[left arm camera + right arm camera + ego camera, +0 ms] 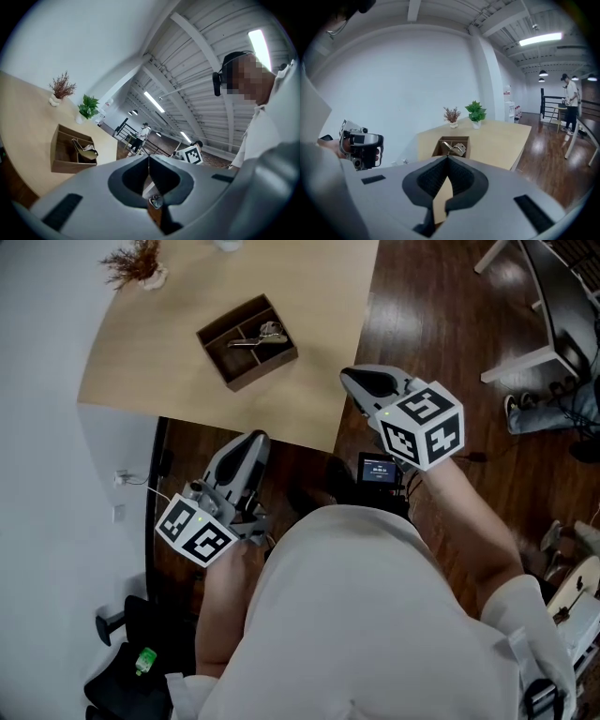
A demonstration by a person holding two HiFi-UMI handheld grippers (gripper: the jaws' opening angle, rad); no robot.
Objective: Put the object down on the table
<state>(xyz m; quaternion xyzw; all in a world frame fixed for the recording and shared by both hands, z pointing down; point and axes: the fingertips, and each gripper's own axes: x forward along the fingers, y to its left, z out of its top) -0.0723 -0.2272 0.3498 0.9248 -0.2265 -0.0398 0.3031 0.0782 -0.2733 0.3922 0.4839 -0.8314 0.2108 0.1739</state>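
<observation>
Head view: looks down past a white shirt onto the left tongs and right tongs, both beside the worktop edge, over the floor. Finds the object, a metal bunch like keys, lying in one compartment of the wooden box on that worktop, well apart from both tongs. Counts two tongs, one box, one object, one dried sprig.

Left gripper view: shows jaws pressed tip to tip, nothing between. Adds one green plant beside the sprig.

Right gripper view: shows jaws likewise pressed together, empty, aimed toward the box.

Likely trouble: probably means fetching the object first. Risks shoving the box if the jaws arrive unspread, or snagging the bunch on a divider and dragging or dropping it.
</observation>
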